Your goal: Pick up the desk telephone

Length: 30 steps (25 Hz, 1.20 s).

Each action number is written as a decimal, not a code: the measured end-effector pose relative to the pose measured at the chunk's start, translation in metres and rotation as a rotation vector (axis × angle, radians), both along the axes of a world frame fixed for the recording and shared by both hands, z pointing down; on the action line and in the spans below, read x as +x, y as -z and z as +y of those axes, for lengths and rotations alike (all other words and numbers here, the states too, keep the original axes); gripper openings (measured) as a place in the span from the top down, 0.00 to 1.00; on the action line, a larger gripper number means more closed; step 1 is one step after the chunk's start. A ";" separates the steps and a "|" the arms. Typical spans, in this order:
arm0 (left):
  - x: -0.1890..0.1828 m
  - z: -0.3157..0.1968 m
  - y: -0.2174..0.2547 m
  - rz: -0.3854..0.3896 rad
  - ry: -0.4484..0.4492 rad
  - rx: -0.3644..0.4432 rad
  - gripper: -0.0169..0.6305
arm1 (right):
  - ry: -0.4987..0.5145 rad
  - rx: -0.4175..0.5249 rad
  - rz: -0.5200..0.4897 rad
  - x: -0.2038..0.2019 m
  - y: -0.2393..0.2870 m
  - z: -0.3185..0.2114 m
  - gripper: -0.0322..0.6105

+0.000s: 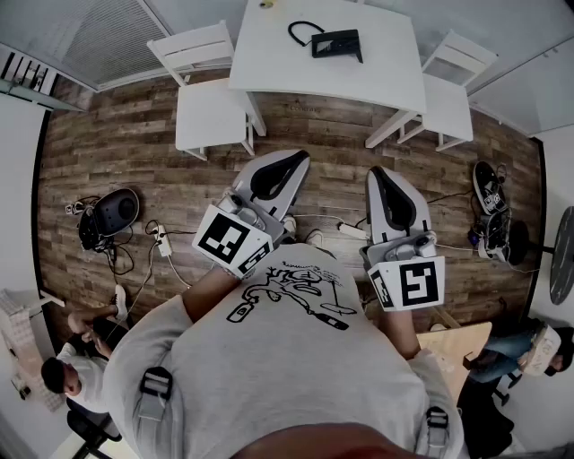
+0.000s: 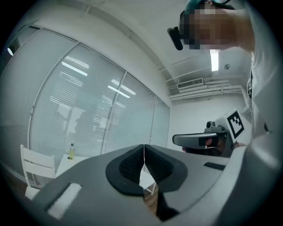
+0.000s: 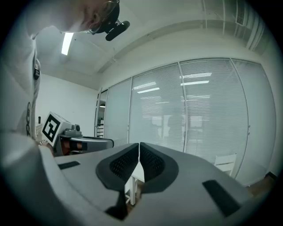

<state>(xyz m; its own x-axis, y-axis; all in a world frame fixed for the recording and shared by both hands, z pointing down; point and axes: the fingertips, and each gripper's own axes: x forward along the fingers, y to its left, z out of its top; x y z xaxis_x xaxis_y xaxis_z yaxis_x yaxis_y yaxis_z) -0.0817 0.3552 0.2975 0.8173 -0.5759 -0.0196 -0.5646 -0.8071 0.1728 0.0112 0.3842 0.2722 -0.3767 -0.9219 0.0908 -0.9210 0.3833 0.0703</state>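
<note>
A black desk telephone with a curled black cord lies on the white table at the far end of the room. My left gripper and right gripper are both held level in front of my chest, well short of the table. Each is shut with nothing between its jaws. In the left gripper view the left gripper has its pads pressed together, and the right gripper's body shows beside it. The right gripper in its own view is likewise shut and empty.
White chairs stand at both sides of the table. A small bottle stands at the table's far edge. Cables, a power strip and a dark bag lie on the wood floor at left. Shoes lie at right. A person sits at lower left.
</note>
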 end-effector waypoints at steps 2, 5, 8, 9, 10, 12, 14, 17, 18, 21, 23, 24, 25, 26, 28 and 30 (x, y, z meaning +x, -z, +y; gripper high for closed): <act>-0.006 -0.004 -0.001 0.002 0.004 -0.003 0.96 | -0.006 -0.003 -0.001 -0.004 -0.002 -0.003 0.93; -0.017 -0.010 -0.003 0.006 0.008 -0.009 0.96 | -0.025 -0.006 -0.007 -0.009 -0.003 -0.009 0.93; -0.030 -0.019 -0.004 0.009 0.007 -0.013 0.96 | -0.042 -0.006 -0.016 -0.018 -0.004 -0.018 0.93; -0.035 -0.022 -0.005 0.010 0.004 -0.015 0.96 | -0.045 -0.007 -0.018 -0.022 -0.005 -0.020 0.93; -0.039 -0.024 -0.006 0.010 0.001 -0.017 0.96 | -0.049 -0.010 -0.022 -0.026 -0.006 -0.022 0.93; -0.046 -0.028 -0.009 0.008 -0.004 -0.023 0.96 | -0.055 -0.018 -0.028 -0.033 -0.010 -0.025 0.93; -0.052 -0.030 -0.011 0.008 -0.006 -0.030 0.96 | -0.057 -0.026 -0.031 -0.039 -0.012 -0.027 0.93; -0.059 -0.034 -0.014 0.010 -0.007 -0.040 0.96 | -0.057 -0.032 -0.027 -0.046 -0.013 -0.032 0.93; -0.061 -0.036 -0.015 0.011 -0.007 -0.044 0.96 | -0.058 -0.032 -0.027 -0.047 -0.013 -0.034 0.93; -0.061 -0.041 -0.018 0.013 -0.012 -0.055 0.96 | -0.062 -0.027 -0.025 -0.049 -0.012 -0.041 0.93; -0.060 -0.042 -0.019 0.011 -0.018 -0.054 0.96 | -0.062 -0.022 -0.020 -0.050 -0.012 -0.044 0.93; -0.059 -0.042 -0.019 0.011 -0.020 -0.051 0.96 | -0.061 -0.019 -0.019 -0.050 -0.012 -0.046 0.93; -0.057 -0.044 -0.018 0.011 -0.021 -0.049 0.96 | -0.060 -0.017 -0.018 -0.049 -0.012 -0.048 0.93; -0.056 -0.047 -0.019 0.012 -0.022 -0.048 0.96 | -0.059 -0.016 -0.019 -0.048 -0.012 -0.050 0.93; -0.052 -0.054 -0.019 0.014 -0.019 -0.047 0.96 | -0.059 -0.014 -0.021 -0.044 -0.013 -0.057 0.93; -0.046 -0.063 -0.020 0.015 -0.017 -0.049 0.96 | -0.060 -0.016 -0.026 -0.038 -0.015 -0.065 0.93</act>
<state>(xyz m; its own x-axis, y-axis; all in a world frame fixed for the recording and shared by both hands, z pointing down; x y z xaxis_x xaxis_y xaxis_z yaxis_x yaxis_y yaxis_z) -0.1281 0.2918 0.3172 0.8266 -0.5628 -0.0038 -0.5483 -0.8067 0.2202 -0.0267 0.3190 0.2872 -0.3236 -0.9412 0.0970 -0.9436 0.3286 0.0402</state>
